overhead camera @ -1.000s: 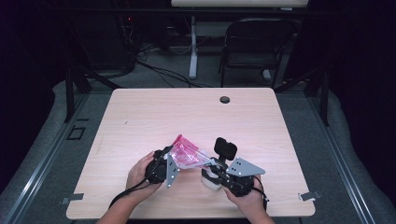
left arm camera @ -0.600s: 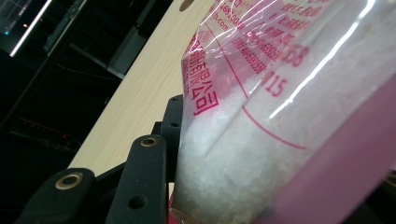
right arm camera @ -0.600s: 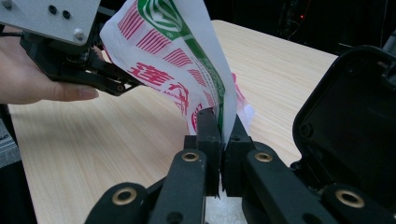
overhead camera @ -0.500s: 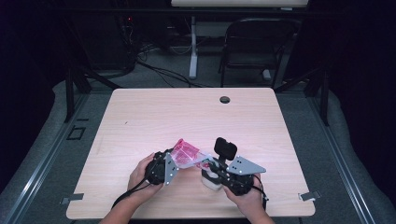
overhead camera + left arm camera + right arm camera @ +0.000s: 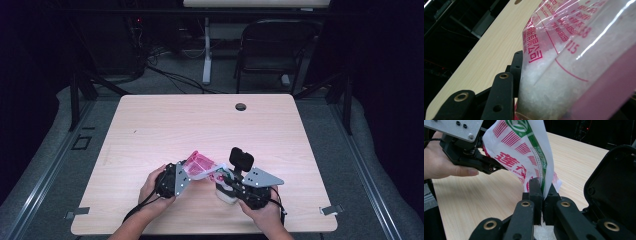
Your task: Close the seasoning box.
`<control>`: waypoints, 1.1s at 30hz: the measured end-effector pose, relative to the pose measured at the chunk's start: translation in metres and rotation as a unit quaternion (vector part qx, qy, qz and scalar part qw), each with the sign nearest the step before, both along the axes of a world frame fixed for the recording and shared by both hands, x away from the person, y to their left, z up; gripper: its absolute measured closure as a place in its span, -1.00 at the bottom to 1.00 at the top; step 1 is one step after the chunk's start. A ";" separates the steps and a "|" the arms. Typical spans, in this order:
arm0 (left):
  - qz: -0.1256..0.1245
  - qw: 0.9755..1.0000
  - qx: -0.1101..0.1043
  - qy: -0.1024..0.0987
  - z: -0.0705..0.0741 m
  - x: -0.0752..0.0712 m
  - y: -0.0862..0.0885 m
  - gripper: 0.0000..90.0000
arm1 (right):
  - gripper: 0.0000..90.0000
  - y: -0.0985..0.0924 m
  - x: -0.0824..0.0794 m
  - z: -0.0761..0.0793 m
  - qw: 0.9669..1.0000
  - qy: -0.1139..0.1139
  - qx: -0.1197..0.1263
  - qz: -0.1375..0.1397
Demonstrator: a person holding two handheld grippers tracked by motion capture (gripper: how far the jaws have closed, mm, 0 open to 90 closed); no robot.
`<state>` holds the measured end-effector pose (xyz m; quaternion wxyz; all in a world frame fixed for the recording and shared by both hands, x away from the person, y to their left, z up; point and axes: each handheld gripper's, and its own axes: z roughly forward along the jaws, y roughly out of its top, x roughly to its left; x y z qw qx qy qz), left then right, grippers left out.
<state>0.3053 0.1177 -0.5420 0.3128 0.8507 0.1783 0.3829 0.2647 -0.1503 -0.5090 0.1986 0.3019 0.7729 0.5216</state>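
1 left claw point(image 5: 506, 82) jaw behind bag point(image 5: 574, 62)

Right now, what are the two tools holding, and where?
Both hold one plastic bag: right tool pinches its thin edge, left tool grips the full part.

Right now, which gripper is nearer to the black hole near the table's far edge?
Left, though not by much. The left gripper holds the bag slightly farther up the table, left of the hole. The right gripper sits nearer the person, almost straight below it.
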 end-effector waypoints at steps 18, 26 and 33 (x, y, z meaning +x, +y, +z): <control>0.001 0.999 -0.028 0.038 -0.006 0.003 0.000 0.49 | 0.95 0.002 0.000 -0.001 1.000 0.000 0.004 0.000; 0.000 0.998 -0.034 0.048 -0.009 0.003 0.000 0.49 | 0.93 0.002 0.001 -0.002 1.000 0.003 0.003 0.003; -0.001 0.997 -0.045 0.066 -0.016 0.004 -0.001 0.50 | 0.88 0.002 0.002 -0.003 1.000 0.005 -0.001 0.003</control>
